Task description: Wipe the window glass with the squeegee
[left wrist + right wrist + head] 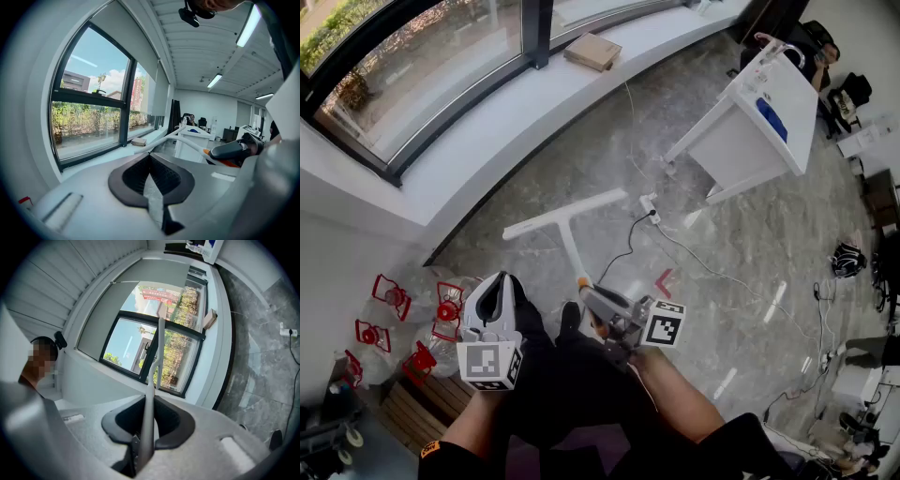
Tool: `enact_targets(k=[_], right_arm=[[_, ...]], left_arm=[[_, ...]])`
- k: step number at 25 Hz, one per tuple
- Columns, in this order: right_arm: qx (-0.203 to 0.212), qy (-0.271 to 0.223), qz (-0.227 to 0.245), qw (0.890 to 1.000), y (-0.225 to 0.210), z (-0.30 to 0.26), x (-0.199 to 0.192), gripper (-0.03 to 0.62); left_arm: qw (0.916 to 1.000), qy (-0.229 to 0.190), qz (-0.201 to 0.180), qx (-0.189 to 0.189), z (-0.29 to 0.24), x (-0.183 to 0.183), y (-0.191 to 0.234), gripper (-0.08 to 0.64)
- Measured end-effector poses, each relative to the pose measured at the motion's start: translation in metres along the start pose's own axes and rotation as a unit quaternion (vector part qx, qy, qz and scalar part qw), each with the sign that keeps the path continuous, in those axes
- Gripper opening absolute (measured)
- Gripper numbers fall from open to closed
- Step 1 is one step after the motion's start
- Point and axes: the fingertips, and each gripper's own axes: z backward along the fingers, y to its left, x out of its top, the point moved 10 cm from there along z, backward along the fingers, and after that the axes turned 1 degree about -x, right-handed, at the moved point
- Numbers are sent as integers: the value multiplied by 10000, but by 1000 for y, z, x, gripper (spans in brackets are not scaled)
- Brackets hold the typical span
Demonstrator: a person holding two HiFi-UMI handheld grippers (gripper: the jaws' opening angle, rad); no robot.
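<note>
Squeegee (565,223): lower handle end buried in the right tongs (592,302), grip point not visible in head view. Window (412,66) cut by top and left edges. Red-capped things (412,323) by the wall at left have clear bodies, too blurry to name. Seated person (818,52) at top right is small, half behind a white tabletop (797,103). Sill box (209,319) tiny in right gripper view. Forearms (675,394) run off the bottom edge. Head camera (197,11) clipped by left gripper view's top edge.
</note>
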Motion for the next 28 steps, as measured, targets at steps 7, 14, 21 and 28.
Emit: enact_targets(k=[7,14,21,28], right_arm=[[-16,25,-16,10000,-5,-14,4,46],[0,-97,-159,9998,-8,-32,9,46],[-148,-151,-146,9997,-9,-78,21,46],[-145,-210,42,9997,8,-153,52,47]], left_arm=[[10000,45,49,7,-8,-2,12,9],[9999,80,107,-8,-16,-2,29,9],[9996,73,241,-97,-40,5,77,9],[9997,-195,129,-107,-66,56,151,9]])
